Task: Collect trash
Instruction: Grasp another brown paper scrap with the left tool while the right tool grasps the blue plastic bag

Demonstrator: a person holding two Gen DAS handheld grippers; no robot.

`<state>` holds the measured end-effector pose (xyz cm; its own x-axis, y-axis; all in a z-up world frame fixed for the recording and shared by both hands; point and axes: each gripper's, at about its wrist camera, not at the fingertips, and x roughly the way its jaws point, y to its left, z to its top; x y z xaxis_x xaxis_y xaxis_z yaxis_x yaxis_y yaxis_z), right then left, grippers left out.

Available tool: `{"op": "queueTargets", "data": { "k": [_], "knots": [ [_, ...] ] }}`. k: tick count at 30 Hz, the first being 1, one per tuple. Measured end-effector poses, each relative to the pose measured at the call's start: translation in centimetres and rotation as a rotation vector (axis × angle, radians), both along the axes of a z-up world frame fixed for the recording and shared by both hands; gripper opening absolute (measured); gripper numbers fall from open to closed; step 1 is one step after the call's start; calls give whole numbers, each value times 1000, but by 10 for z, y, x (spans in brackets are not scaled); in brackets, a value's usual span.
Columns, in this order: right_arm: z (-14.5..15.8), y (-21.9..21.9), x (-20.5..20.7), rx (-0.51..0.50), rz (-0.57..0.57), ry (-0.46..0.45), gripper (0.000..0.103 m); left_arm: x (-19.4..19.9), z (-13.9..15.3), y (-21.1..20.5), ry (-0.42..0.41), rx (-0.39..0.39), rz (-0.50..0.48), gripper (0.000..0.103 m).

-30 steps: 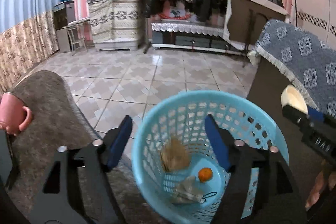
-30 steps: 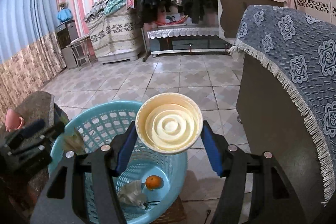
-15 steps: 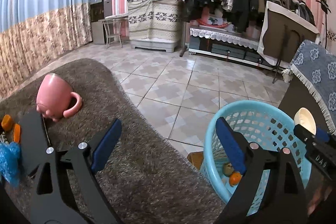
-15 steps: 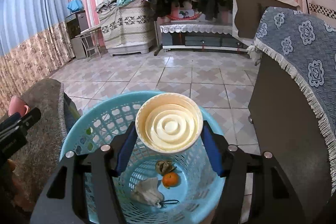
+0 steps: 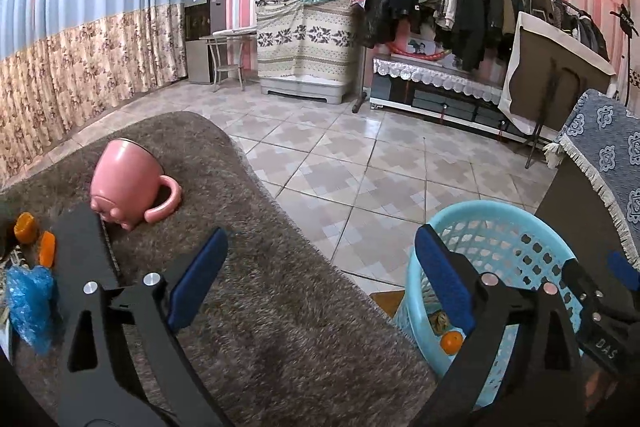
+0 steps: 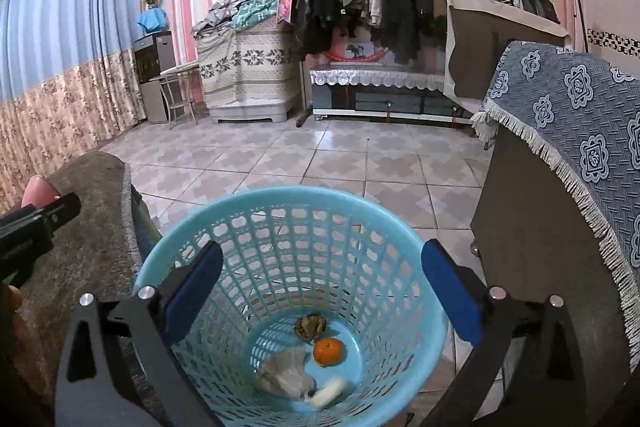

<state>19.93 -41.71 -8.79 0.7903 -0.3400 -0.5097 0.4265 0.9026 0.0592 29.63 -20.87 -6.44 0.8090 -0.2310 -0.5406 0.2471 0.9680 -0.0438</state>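
Observation:
A light blue plastic basket (image 6: 296, 203) stands on the floor beside a table covered in grey shag cloth (image 5: 280, 327). Inside lie an orange (image 6: 328, 351), a brown crumpled scrap (image 6: 310, 325), a grey wad (image 6: 286, 373) and a cream paper cup (image 6: 330, 391) on its side. My right gripper (image 6: 320, 291) is open and empty above the basket. My left gripper (image 5: 320, 275) is open and empty over the table's right end, with the basket (image 5: 516, 223) to its right. On the table at far left lie orange pieces (image 5: 46, 247) and a blue plastic bag (image 5: 30, 301).
A pink mug (image 5: 128, 183) lies upside down on the cloth. A black flat object (image 5: 82, 251) lies beside it. A dark cabinet with a blue patterned cover (image 6: 568, 131) stands right of the basket. Tiled floor (image 6: 320, 155), a clothes rack and furniture lie beyond.
My right gripper opened and the cream cup dropped into the basket. My left gripper swung left, from above the basket to over the table.

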Motion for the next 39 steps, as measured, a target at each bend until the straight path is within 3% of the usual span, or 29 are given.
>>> {"op": "queueTargets", "data": {
  "k": [4,11,20,23,30,33,39],
  "knots": [
    [3,5,0,-1,8,3,97,-13,9,18,-17,-5,19,97],
    [9,19,-2,24,20,-24,97,-39,21,63,-23,-7,80,97],
    [16,69,5,-2,131,-26,97,-77,21,145,-29,41,207,97],
    [20,83,9,-4,156,-28,97,-87,17,175,-38,80,263,97],
    [21,122,18,-64,238,2,97,-103,1,255,3,85,385,97],
    [20,135,23,-29,285,12,97,-103,-8,286,26,102,440,97],
    [13,159,26,-76,336,44,97,-103,-21,344,67,52,518,97]
  ]
}}
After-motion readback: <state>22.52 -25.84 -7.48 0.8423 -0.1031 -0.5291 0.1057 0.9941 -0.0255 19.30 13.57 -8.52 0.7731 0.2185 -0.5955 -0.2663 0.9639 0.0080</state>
